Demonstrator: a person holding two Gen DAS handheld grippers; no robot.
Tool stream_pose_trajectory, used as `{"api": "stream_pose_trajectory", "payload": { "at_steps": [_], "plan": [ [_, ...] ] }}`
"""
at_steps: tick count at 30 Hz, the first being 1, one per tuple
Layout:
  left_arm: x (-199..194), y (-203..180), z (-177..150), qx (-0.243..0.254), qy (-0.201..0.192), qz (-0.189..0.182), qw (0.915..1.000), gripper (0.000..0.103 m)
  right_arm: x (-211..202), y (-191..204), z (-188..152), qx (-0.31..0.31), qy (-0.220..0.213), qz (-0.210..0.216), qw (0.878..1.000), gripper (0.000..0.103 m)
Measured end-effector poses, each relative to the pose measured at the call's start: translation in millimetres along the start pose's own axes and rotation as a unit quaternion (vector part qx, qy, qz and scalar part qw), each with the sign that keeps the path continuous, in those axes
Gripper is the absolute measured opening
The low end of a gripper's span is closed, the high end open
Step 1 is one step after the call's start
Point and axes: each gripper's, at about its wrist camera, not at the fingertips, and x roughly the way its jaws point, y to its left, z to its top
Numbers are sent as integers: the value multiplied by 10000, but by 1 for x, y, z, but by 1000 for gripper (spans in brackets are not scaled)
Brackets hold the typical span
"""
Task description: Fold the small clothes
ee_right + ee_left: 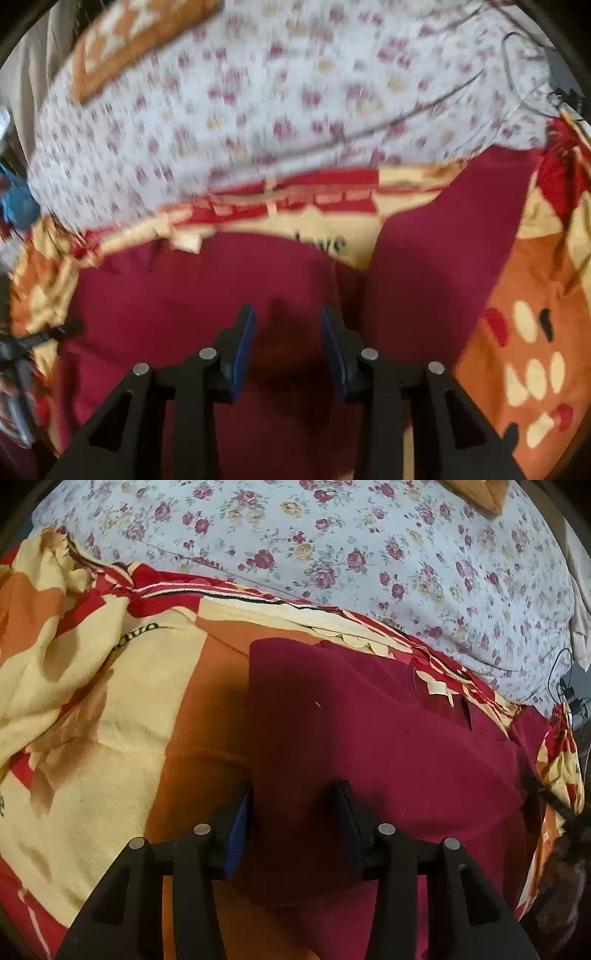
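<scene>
Across the bed, a floral sheet [369, 554] lies under a red, cream and orange blanket [110, 701]. On the blanket's middle lies a maroon shirt [406, 746], spread flat. Left tool [297, 805] and right tool [288, 332] both stand part open above it, gripping nothing.

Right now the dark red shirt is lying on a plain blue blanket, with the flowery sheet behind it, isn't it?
Not quite. The dark red shirt lies on a fleecy blanket patterned in orange, cream and red, not a plain blue one. The left wrist view shows it clearly. The rest is right: the pale sheet printed with small roses stretches behind it.
</scene>
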Motion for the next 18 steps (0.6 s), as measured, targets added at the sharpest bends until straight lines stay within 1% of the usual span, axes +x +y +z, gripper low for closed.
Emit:
{"api": "stream_pose_trajectory", "payload": {
  "at_steps": [1, 2, 4, 5, 6, 8, 9, 10, 11, 13, 14, 16, 18],
  "plan": [
    [-2, -1, 0, -19, 9, 11, 10000, 34, 11, -1, -1, -49, 150, -135, 9998, 36],
    [-6, -2, -1, -16, -3, 27, 10000, 34, 14, -2, -3, -62, 134, -138, 9998, 35],
    [-17, -7, -6, 75, -81, 73, 9999, 34, 5, -5, -2, 52, 67, -31, 10000, 35],
    [-22, -9, -8, 139, -138, 67, 9998, 34, -4, -9, -3, 212, 53, 120, 9997, 35],
    [-29, -13, -12, 210, -191, 62, 9996, 34, -10, -13, -3, 316, 25, 230, 9992, 36],
    [-40, -18, -19, 273, -280, -6, 9992, 34, -27, -20, -6, 391, 17, 387, 9985, 41],
    [-44, -20, -22, 273, -307, -57, 9991, 34, -33, -22, -8, 366, 15, 411, 9985, 46],
    [-48, -22, -25, 268, -323, -148, 9990, 34, -41, -24, -10, 325, -8, 397, 9987, 49],
    [-53, -26, -30, 276, -320, -317, 9986, 34, -49, -26, -14, 273, -57, 319, 9991, 50],
    [-59, -34, -36, 326, -303, -483, 9978, 34, -59, -31, -18, 202, -93, 180, 9996, 53],
    [-62, -41, -41, 412, -316, -524, 9973, 34, -63, -37, -21, 200, -72, 80, 9997, 54],
    [-66, -53, -49, 549, -298, -621, 9961, 34, -69, -47, -25, 267, -50, 15, 9996, 54],
    [-64, -67, -58, 711, -189, -731, 9946, 34, -73, -60, -30, 356, -25, -35, 9994, 54]
  ]
}}
